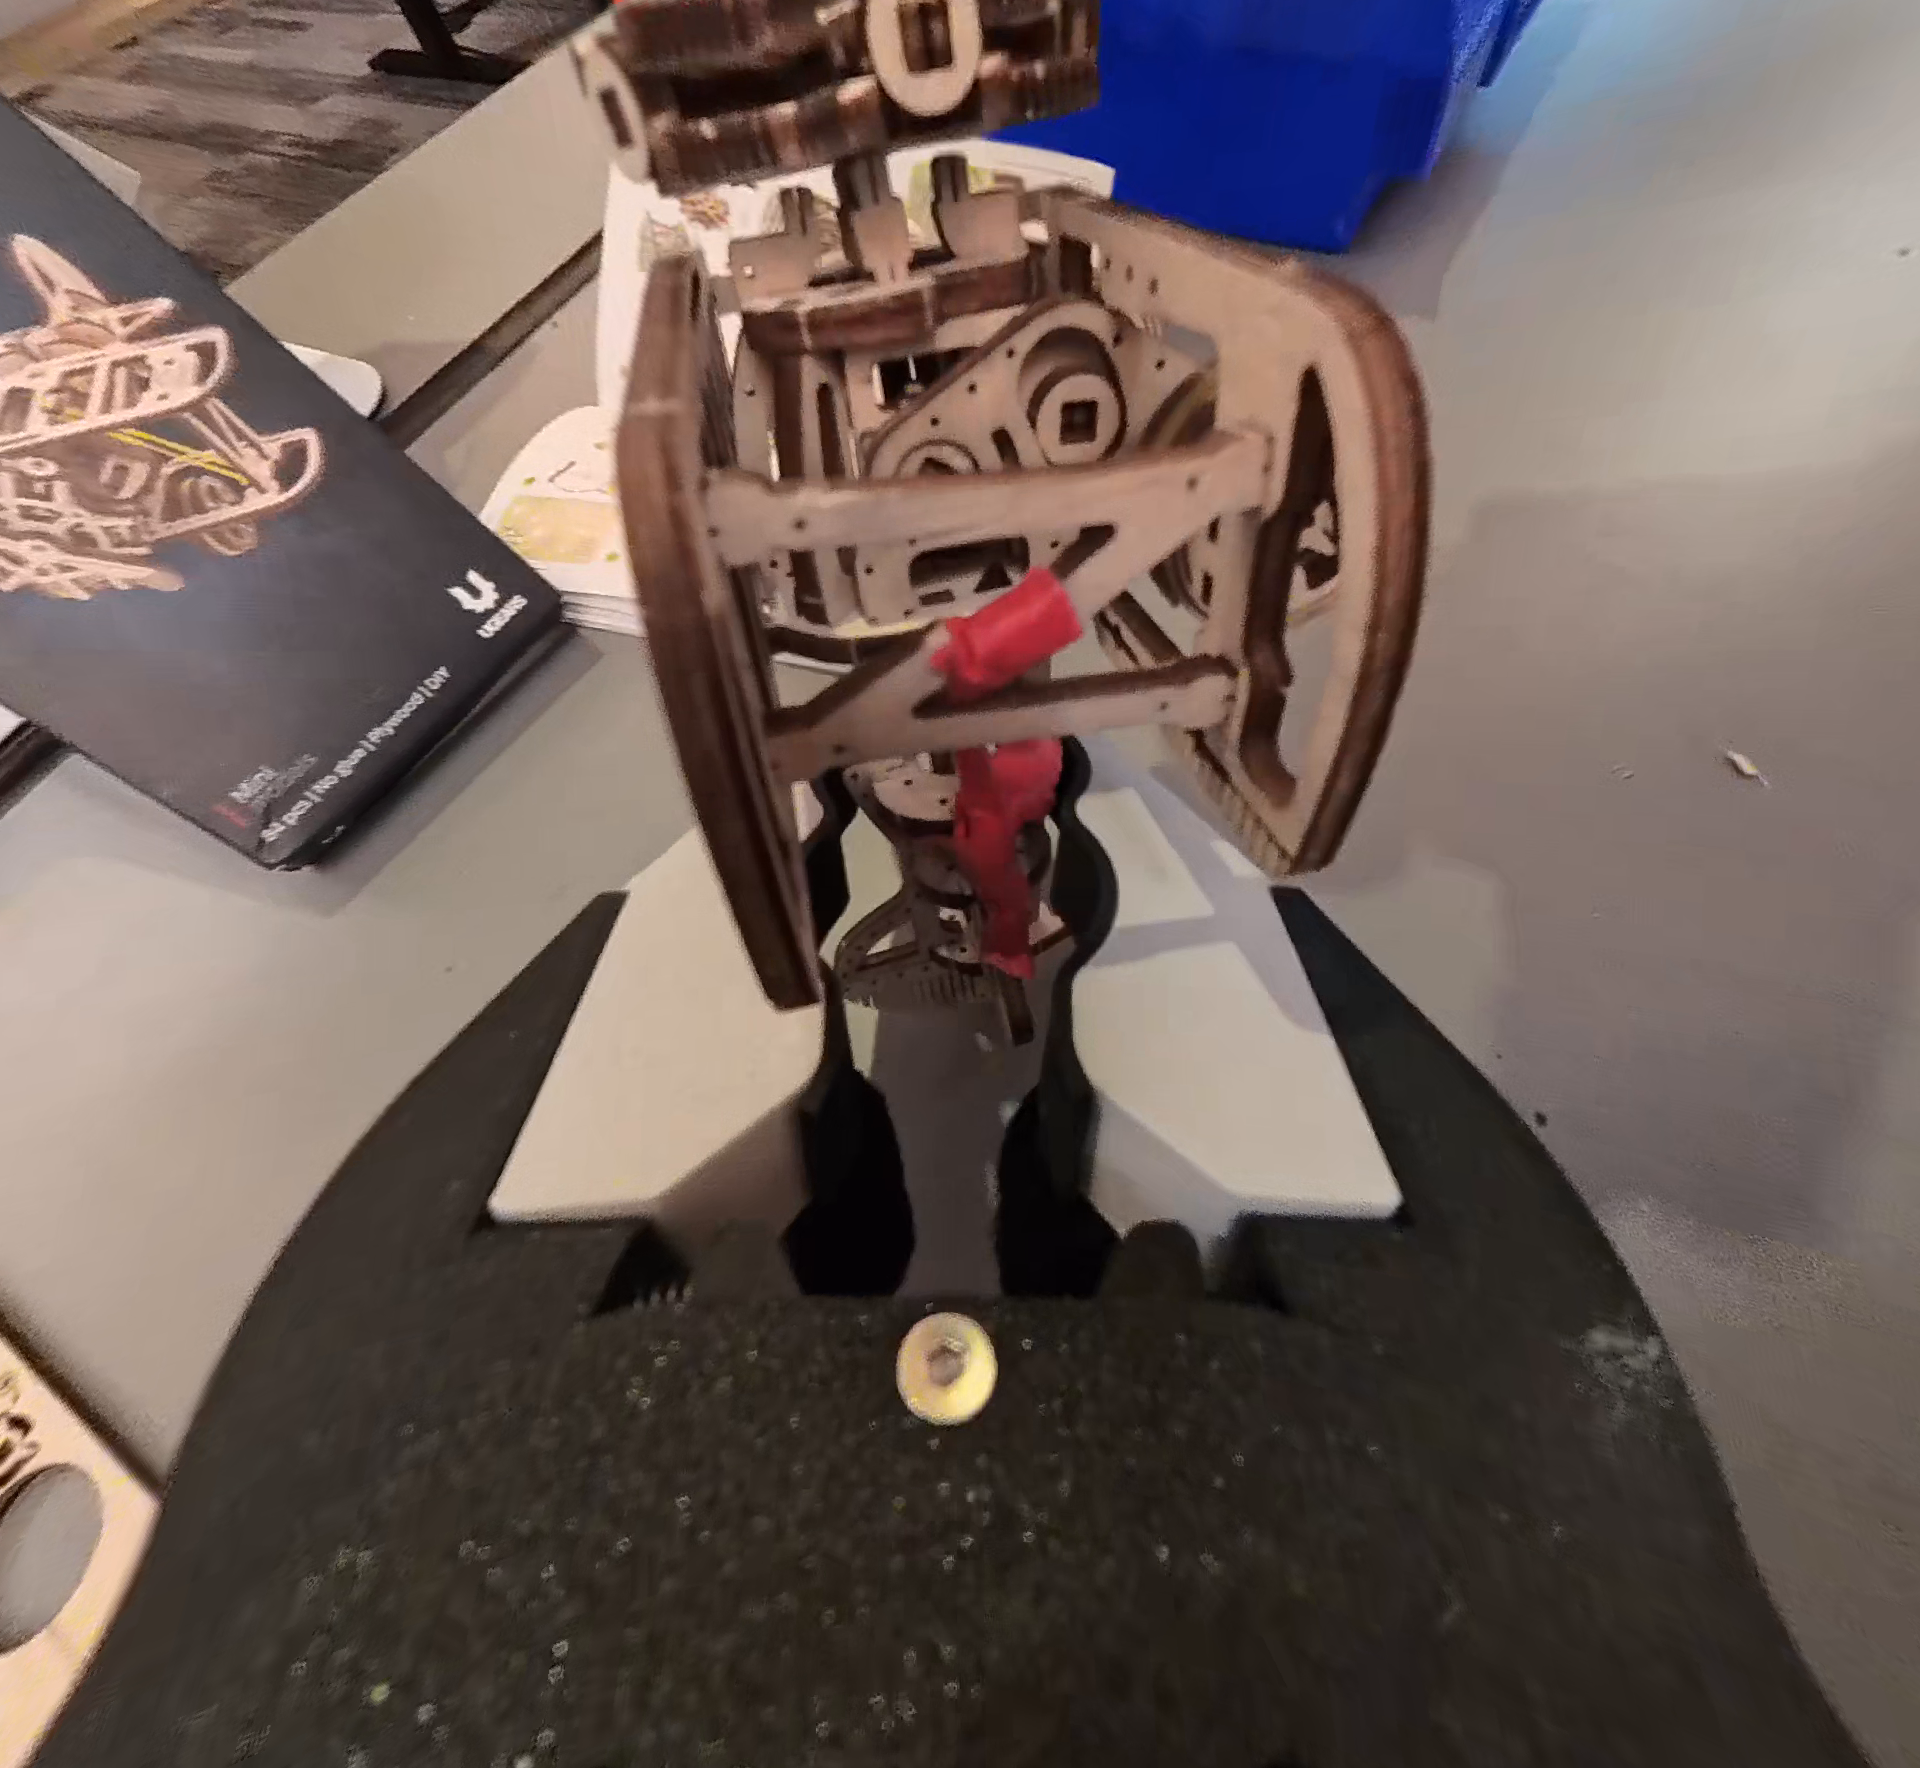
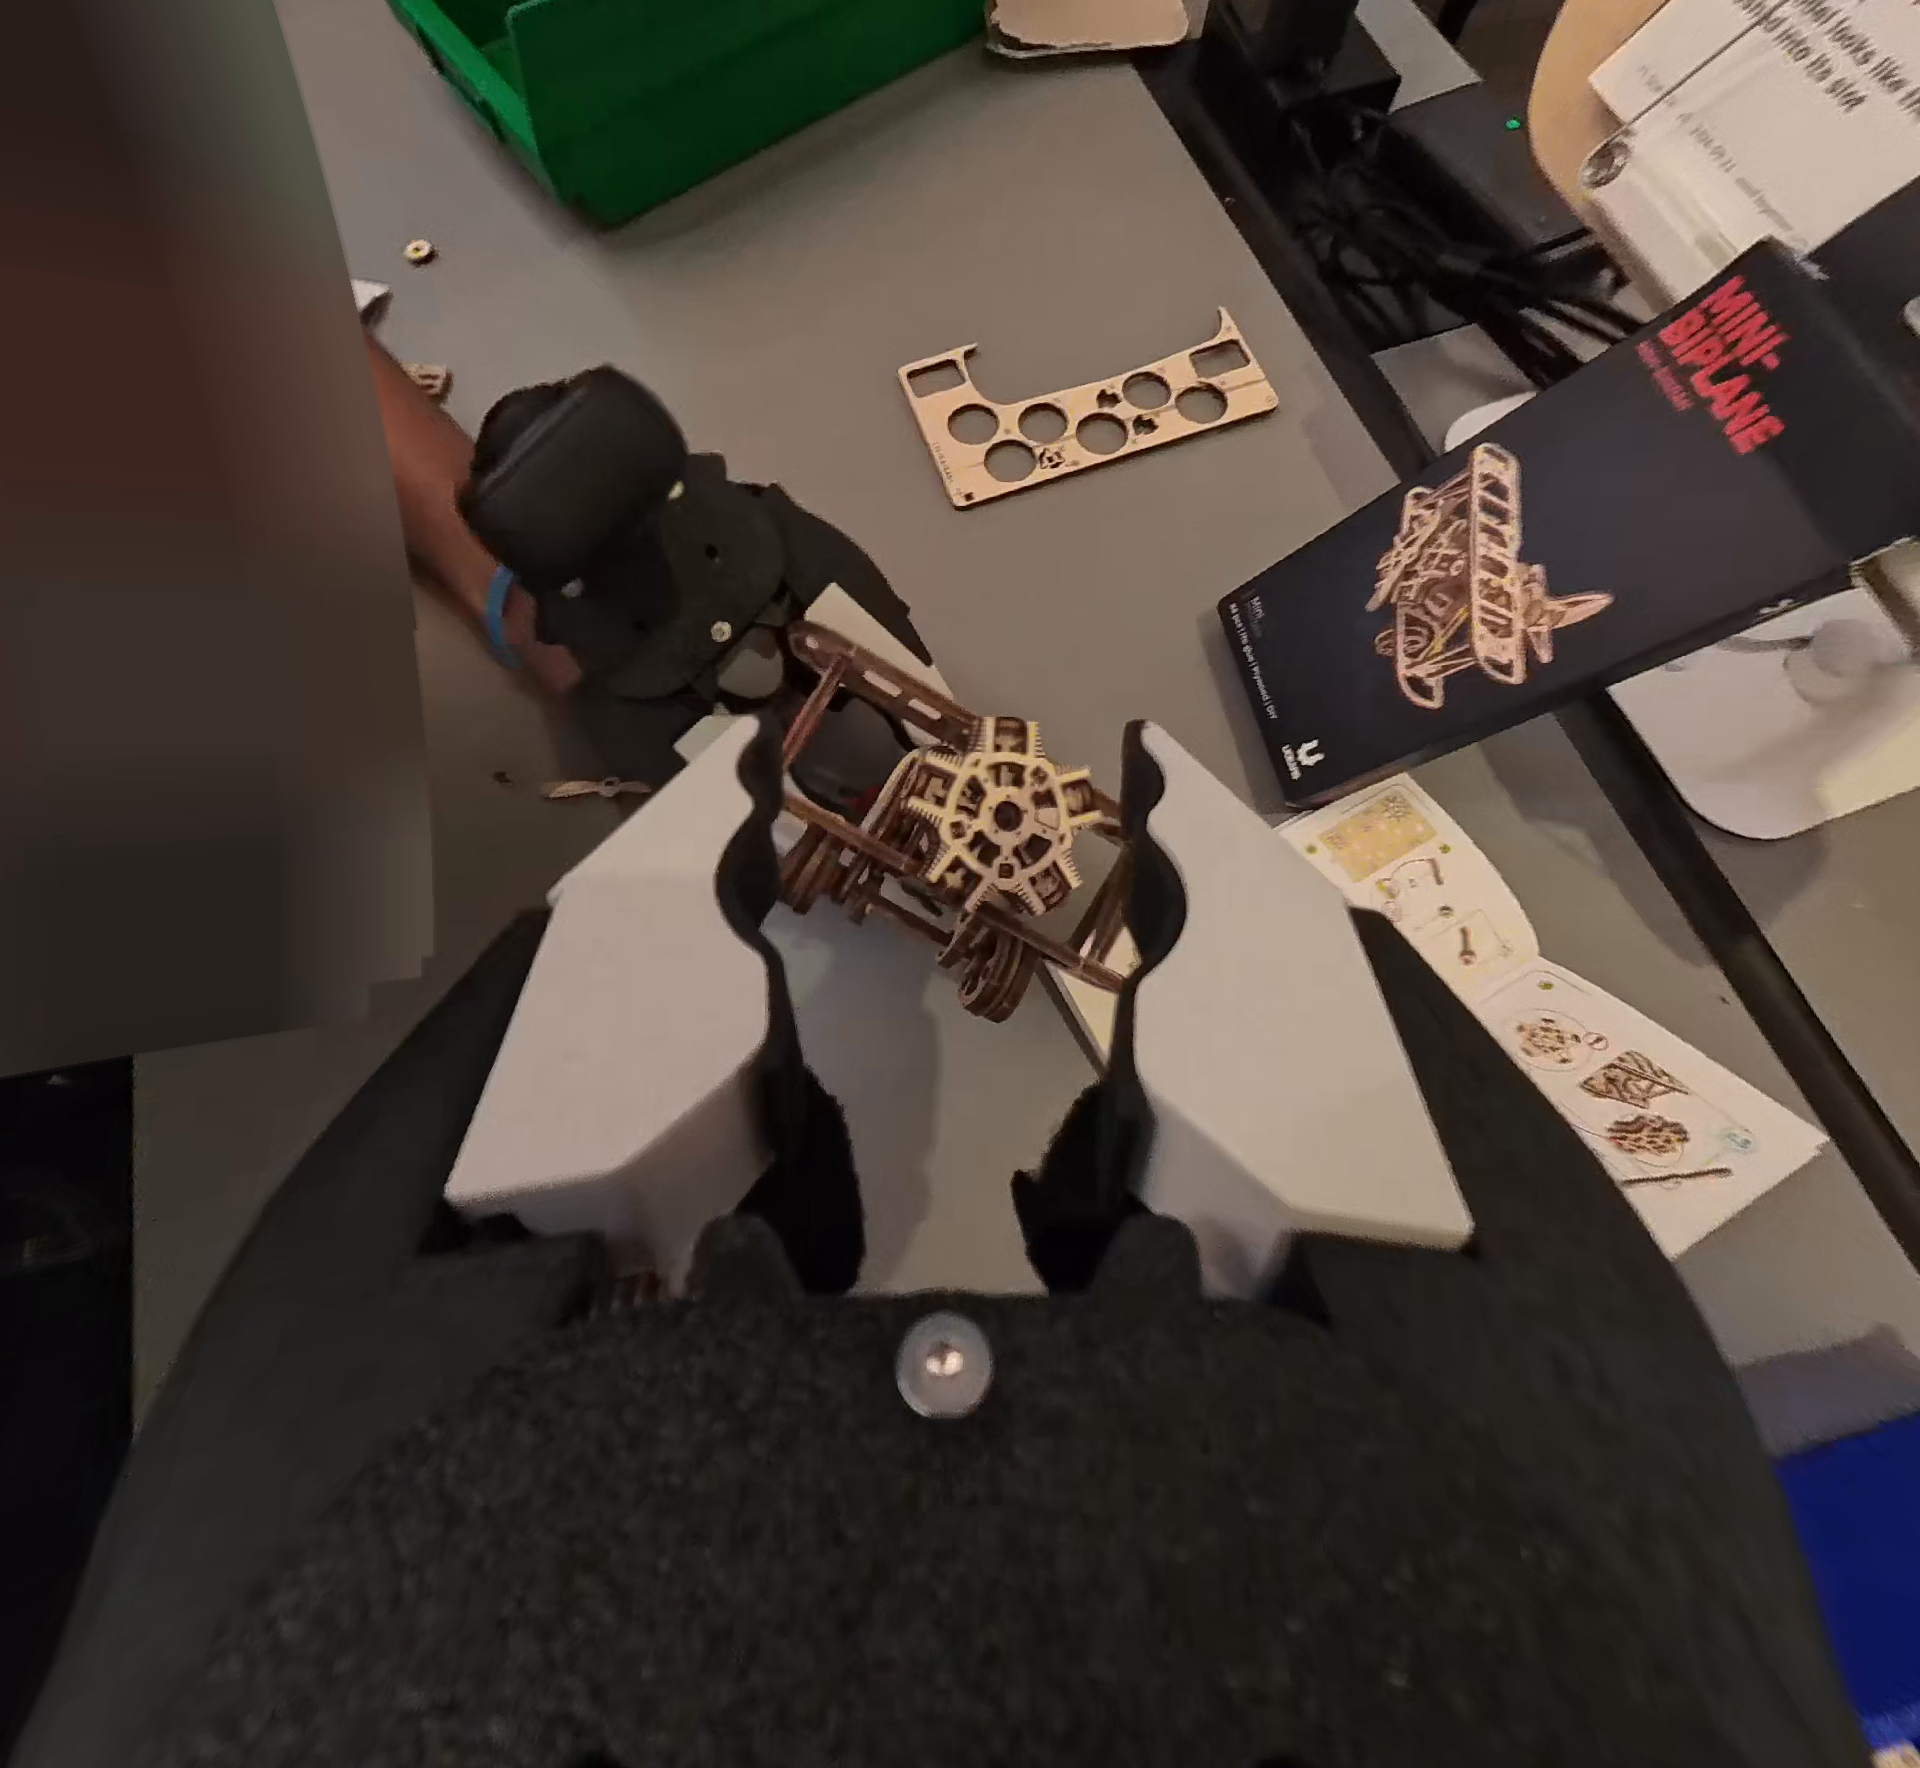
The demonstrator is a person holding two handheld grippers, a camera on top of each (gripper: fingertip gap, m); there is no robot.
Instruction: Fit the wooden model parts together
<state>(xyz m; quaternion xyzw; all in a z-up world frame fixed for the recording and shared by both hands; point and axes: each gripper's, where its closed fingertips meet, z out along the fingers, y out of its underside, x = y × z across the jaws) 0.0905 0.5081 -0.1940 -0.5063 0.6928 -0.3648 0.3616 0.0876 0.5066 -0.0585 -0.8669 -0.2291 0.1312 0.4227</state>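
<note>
Grey table (image 2: pixel 1039 191) — left gripper (image 1: pixel 951 897) clamped tight on the wooden model's (image 1: pixel 997 492) tail, holding it up. Right gripper (image 2: pixel 951 845) spread wide, empty, model's engine just ahead between its fingers.

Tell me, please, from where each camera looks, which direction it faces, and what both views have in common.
Left wrist view: sits on the left gripper, looking along its jaws, shut on the wooden model, toward a blue bin.
Right wrist view: sits on the right gripper, jaws open, looking down at the grey table; the person's forearm shows.
Shared: the model, the left gripper, the black box, the instruction sheet.
</note>
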